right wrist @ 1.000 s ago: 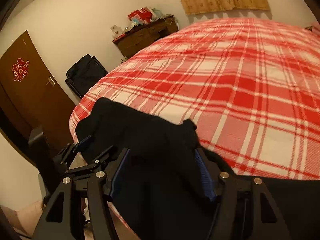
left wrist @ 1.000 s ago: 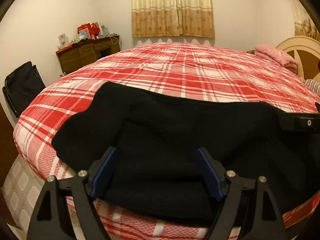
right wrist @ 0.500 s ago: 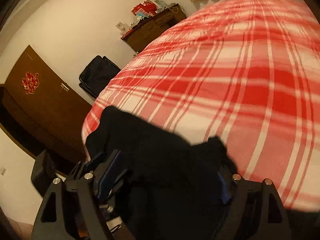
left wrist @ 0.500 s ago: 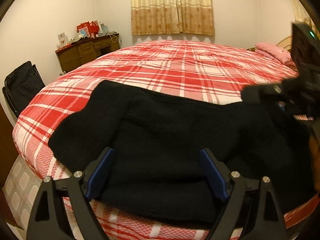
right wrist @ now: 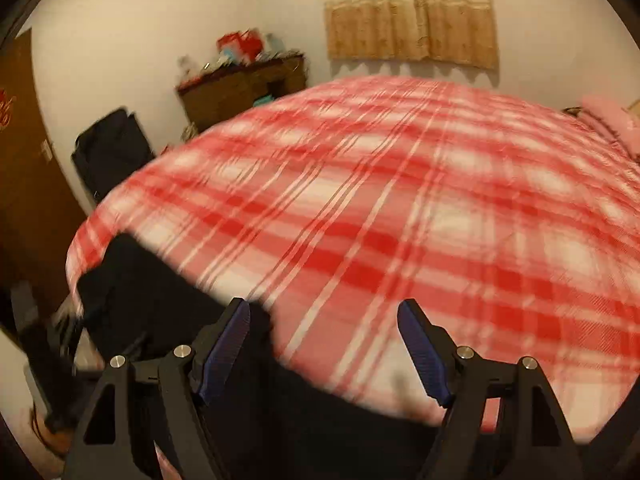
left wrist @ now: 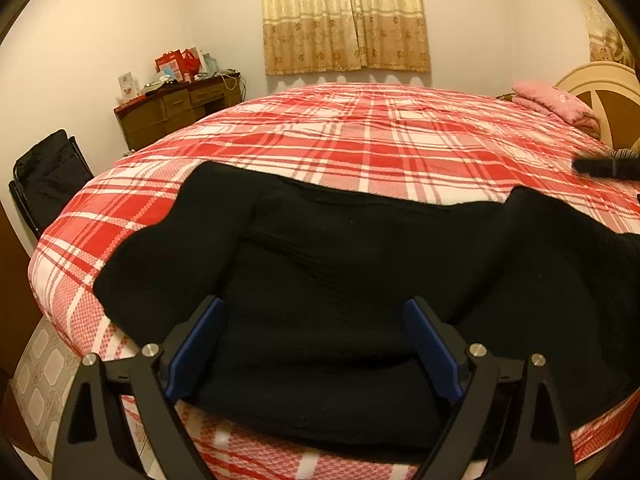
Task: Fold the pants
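Black pants lie across the near edge of a bed with a red and white plaid cover. My left gripper is open, its blue pads spread over the pants near the bed's front edge. My right gripper is open and empty above the plaid cover. The pants lie to its lower left and below it; this view is blurred. A part of the right gripper shows at the right edge of the left wrist view.
A wooden dresser with boxes on top stands by the far wall. A black bag sits at the left. A pink pillow and a headboard are at the right. A brown door is at the left.
My right gripper has let go of the pants fabric and swung up and right over the bed. The pants now lie flatter. My left gripper has barely moved.
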Demonstrator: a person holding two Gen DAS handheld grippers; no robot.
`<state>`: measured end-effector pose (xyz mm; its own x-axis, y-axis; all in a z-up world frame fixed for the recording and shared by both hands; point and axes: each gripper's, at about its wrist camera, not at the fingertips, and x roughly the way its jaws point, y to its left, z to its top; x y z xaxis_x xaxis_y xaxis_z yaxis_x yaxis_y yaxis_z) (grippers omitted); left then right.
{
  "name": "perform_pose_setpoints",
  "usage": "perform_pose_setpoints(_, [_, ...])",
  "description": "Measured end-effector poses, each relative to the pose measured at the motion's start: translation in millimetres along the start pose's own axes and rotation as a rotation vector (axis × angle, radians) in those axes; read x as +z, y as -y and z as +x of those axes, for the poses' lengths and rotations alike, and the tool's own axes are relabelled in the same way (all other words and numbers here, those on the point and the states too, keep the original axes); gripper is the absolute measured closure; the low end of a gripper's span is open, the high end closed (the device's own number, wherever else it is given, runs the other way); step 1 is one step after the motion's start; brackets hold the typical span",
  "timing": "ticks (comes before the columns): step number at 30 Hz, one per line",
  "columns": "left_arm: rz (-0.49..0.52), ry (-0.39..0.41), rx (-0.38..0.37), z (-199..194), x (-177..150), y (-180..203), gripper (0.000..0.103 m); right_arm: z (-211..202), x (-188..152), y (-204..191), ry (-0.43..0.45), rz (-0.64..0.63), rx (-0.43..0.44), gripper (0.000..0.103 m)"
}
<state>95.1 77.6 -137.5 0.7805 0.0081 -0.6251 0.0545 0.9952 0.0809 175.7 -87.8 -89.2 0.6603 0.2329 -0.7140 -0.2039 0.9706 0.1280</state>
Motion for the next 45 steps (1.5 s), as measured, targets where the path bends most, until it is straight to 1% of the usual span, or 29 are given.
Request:
perform_pose_setpoints(2, [0.001,-0.010,-0.002,0,1,-1,0.009,19,-13,4,-0.078,0.041,-0.025,0.026])
perform_pose_setpoints(3, [0.000,-0.018,-0.005,0,3,-1,0.009,20,-16,10,-0.097,0.067,-0.019,0.026])
perform_pose_setpoints(4, [-0.001,-0.022,-0.006,0,3,-1,0.009,12,-17,20,-0.075,0.098,0.004,0.026])
perform_pose_setpoints(6, [-0.006,-0.029,-0.004,0,4,-2,0.009,-9,-10,42,-0.037,0.149,-0.038,0.026])
perform_pose_setpoints(8, [-0.006,-0.035,0.002,1,5,-1,0.009,-44,0,78,0.040,0.193,-0.177,0.026])
perform_pose_setpoints(9, [-0.009,-0.040,0.004,1,6,-1,0.008,-59,2,94,0.068,0.221,-0.226,0.025])
perform_pose_setpoints(10, [-0.010,-0.041,0.004,1,6,-1,0.008,-81,4,127,0.100,0.288,-0.300,0.025])
perform_pose_setpoints(12, [-0.008,-0.045,0.003,2,7,0,0.008,-105,2,170,0.107,0.393,-0.406,0.025])
perform_pose_setpoints(14, [-0.011,-0.045,0.002,2,6,0,0.008,-115,-6,227,0.028,0.519,-0.575,0.025])
perform_pose_setpoints(15, [-0.011,-0.044,0.005,2,6,1,0.008,-115,-9,242,0.004,0.550,-0.614,0.025])
perform_pose_setpoints(18, [-0.012,-0.044,0.005,3,7,2,0.007,-111,-21,294,-0.104,0.640,-0.781,0.025])
perform_pose_setpoints(20, [-0.011,-0.043,0.005,3,6,2,0.006,-100,-21,307,-0.142,0.650,-0.814,0.025])
perform_pose_setpoints(21, [-0.012,-0.045,0.005,3,7,2,0.006,-91,-18,312,-0.176,0.637,-0.830,0.025])
perform_pose_setpoints(22, [-0.013,-0.045,0.005,3,7,2,0.006,-78,-18,317,-0.237,0.623,-0.876,0.025])
perform_pose_setpoints(23, [-0.013,-0.046,0.004,3,7,2,0.006,-71,-18,321,-0.272,0.620,-0.903,0.025])
perform_pose_setpoints(25, [-0.013,-0.046,0.002,3,7,1,0.006,-65,-16,321,-0.269,0.607,-0.939,0.025])
perform_pose_setpoints(27, [-0.013,-0.046,0.002,3,6,2,0.006,-65,-14,326,-0.287,0.639,-0.943,0.025])
perform_pose_setpoints(29, [-0.014,-0.045,0.001,3,6,2,0.006,-67,-14,330,-0.298,0.654,-0.928,0.026])
perform_pose_setpoints(30, [-0.015,-0.046,0.001,3,6,2,0.006,-69,-16,328,-0.295,0.658,-0.912,0.034])
perform_pose_setpoints(31, [-0.014,-0.045,0.001,3,6,2,0.006,-72,-16,327,-0.291,0.667,-0.895,0.045])
perform_pose_setpoints(32, [-0.014,-0.045,0.000,3,6,2,0.006,-76,-17,324,-0.286,0.670,-0.896,0.054])
perform_pose_setpoints(33, [-0.014,-0.045,0.000,3,6,2,0.006,-80,-17,320,-0.279,0.670,-0.893,0.080])
perform_pose_setpoints(34, [-0.014,-0.045,0.000,3,6,3,0.006,-84,-18,318,-0.271,0.671,-0.872,0.094])
perform_pose_setpoints(36, [-0.013,-0.045,0.001,3,6,3,0.006,-93,-21,317,-0.254,0.676,-0.821,0.097])
perform_pose_setpoints(39, [-0.013,-0.049,-0.004,2,7,2,0.006,-127,-35,316,-0.154,0.767,-0.685,0.098])
perform_pose_setpoints(40, [-0.014,-0.049,-0.005,2,7,2,0.006,-145,-41,313,-0.094,0.795,-0.619,0.098])
perform_pose_setpoints(42, [-0.014,-0.051,-0.002,3,7,2,0.006,-173,-50,304,-0.008,0.805,-0.531,0.098])
perform_pose_setpoints(44, [-0.019,-0.054,-0.001,2,8,1,0.006,-212,-65,291,0.120,0.810,-0.423,0.098])
perform_pose_setpoints(45, [-0.020,-0.055,0.000,3,9,1,0.005,-224,-70,286,0.159,0.814,-0.391,0.098])
